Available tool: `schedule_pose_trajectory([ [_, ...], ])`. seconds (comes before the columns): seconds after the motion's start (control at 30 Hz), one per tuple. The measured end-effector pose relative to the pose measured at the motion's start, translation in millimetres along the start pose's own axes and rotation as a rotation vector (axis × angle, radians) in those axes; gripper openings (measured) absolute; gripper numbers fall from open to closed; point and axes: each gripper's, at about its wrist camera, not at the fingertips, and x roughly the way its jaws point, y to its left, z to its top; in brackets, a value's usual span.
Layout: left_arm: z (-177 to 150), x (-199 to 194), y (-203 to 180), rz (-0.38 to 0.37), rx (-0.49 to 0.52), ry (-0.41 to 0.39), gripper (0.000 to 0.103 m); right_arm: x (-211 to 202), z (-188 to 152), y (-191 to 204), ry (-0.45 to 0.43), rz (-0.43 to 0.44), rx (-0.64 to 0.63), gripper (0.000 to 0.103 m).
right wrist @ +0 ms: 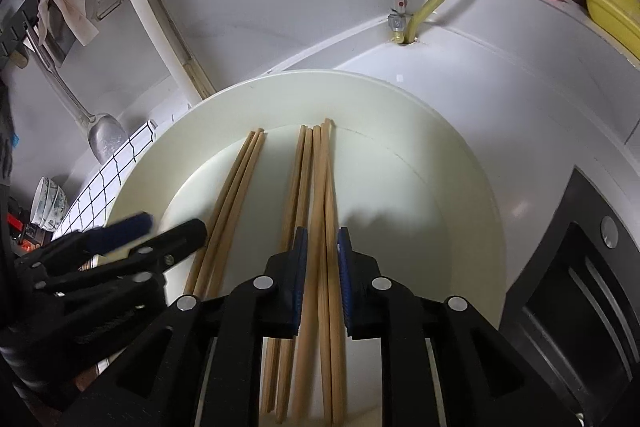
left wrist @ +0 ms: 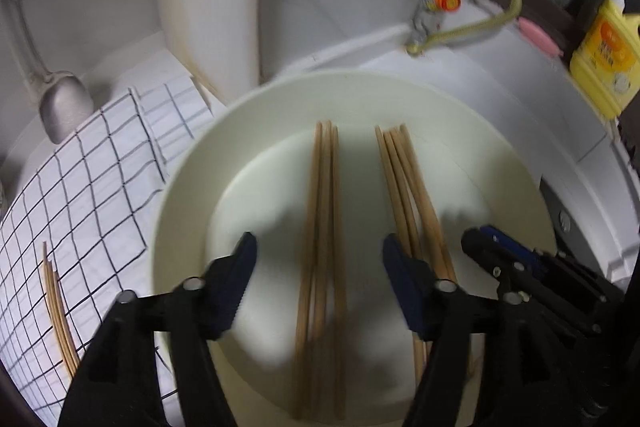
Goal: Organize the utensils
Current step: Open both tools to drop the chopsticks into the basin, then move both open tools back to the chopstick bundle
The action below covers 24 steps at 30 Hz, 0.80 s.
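Two bundles of chopsticks lie side by side in a cream plate (left wrist: pixel 360 95) on the counter, tips toward the wall. In the left wrist view the left gripper (left wrist: pixel 318 259) straddles the left bundle (left wrist: pixel 322 227) with its jaws spread wide and both pads clear of the wood: released, gripping nothing. In the right wrist view the right gripper (right wrist: pixel 322 255) brackets part of the right bundle (right wrist: pixel 316 207); two or three sticks run between the blue pads, with a sliver of daylight at each side, so the jaws read as slack rather than clamped, while two more sticks of that bundle lie outside the left pad. A further few chopsticks (left wrist: pixel 58 311) rest on a checked cloth (left wrist: pixel 80 195) left of the plate, apart from both bundles.

Judged step: setting sorted sticks down in the plate, or regripping them. To do it well, keep each gripper centred over its own bundle so the inner fingers, which stand close together, do not collide. Before closing, widen the right jaws enough to take in the stray sticks, or nudge these inward. Lift away straight along the fingers, since a sideways drag would fan the sticks and merge the bundles. The plate's sloping rim may let the round sticks roll
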Motion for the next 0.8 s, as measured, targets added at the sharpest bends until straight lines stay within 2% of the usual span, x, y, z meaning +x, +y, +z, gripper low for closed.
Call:
schedule_pose_trajectory([
  [0.3, -0.8, -22.6, 10.4, 0.015, -0.002, -0.026, 0.065, -17.4, -8.7, 8.9, -0.013, -0.004, -0.003, 0.02],
  [0.47, -10.3, -40.5, 20.5, 0.03, -0.009, -0.052, 0.07, -31.9, -13.1, 18.8, -0.031, -0.002, -0.012, 0.024],
  [0.67, -25.1, -64.0, 41.7, 0.048, -0.019, -0.062, 0.07, -46.9, -23.1, 38.3, -0.04, 0.001, -0.029, 0.029],
  [0.8, -36.0, -83.2, 62.7, 0.057, -0.043, -0.077, 0.074, -55.6, -30.4, 58.4, -0.043, 0.009, -0.056, 0.03],
])
